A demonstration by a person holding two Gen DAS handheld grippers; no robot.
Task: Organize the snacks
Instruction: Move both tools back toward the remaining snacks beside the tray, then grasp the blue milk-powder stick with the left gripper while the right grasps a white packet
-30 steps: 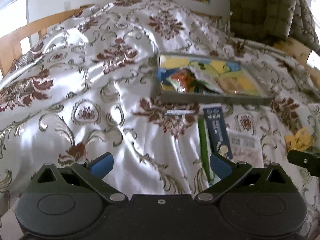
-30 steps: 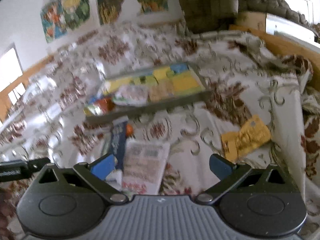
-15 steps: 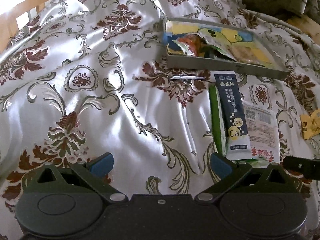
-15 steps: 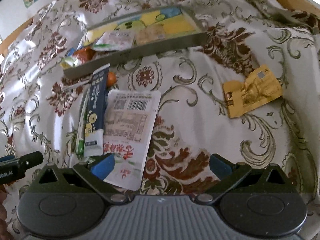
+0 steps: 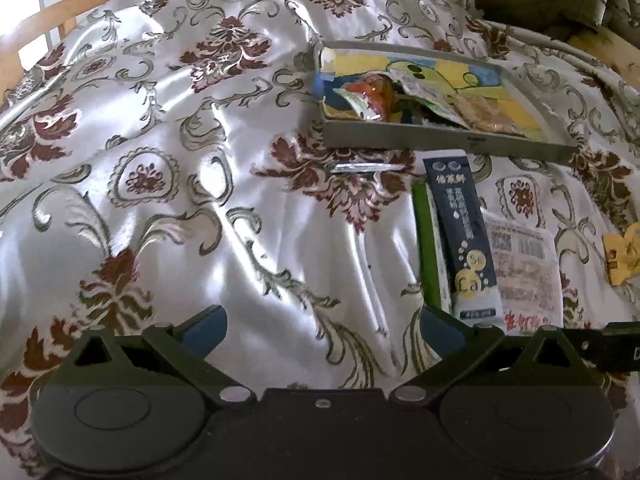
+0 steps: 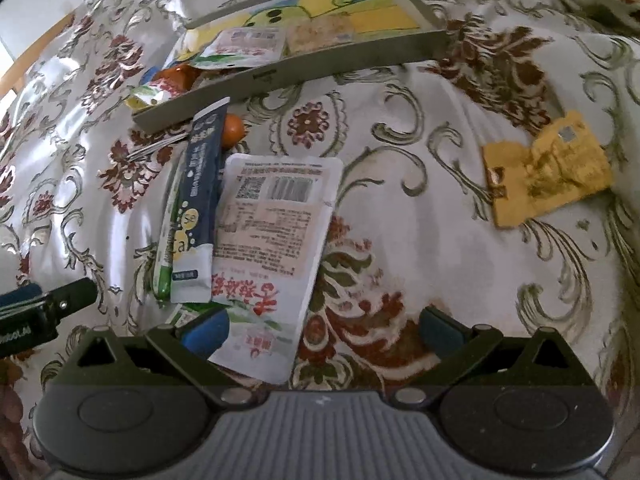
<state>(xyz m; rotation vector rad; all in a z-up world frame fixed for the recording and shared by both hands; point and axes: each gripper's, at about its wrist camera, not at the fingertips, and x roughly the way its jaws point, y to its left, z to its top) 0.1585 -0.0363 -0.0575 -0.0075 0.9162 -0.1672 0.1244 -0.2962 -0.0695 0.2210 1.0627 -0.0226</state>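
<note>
— So, where do your grippers stand, taking the grey tray (image 6: 280, 74) as the mark?

— Both sit on the near side of it, over the patterned bedcover (image 5: 200, 200). My left gripper (image 5: 322, 326) has its fingers spread wide with nothing between them but cloth. My right gripper (image 6: 324, 326) is just as wide open and holds nothing either; its left fingertip (image 6: 208, 330) lies over the lower corner of the white snack pouch (image 6: 272, 240).

— And the snacks?

— Some are already in the tray: a white packet (image 6: 244, 46), a pale biscuit pack (image 6: 320, 32) and an orange-and-green wrapper (image 6: 160, 88) at the tray's left end. On the near side of the tray, the dark blue stick pack (image 6: 196, 200) lies lengthwise with its top end touching the tray's front wall. A green packet (image 6: 164, 264) lies under its left edge, and the white snack pouch lies just beside it on the right, overlapped at the edge. A small orange round thing (image 6: 232, 130) sits against the tray's front wall; I can't quite tell what it is. The yellow packet (image 6: 548, 172) lies well apart, to the right of the tray's near corner.

— Anything else?

— A thin silvery wrapper (image 5: 366, 168) just before the tray's front wall.
</note>
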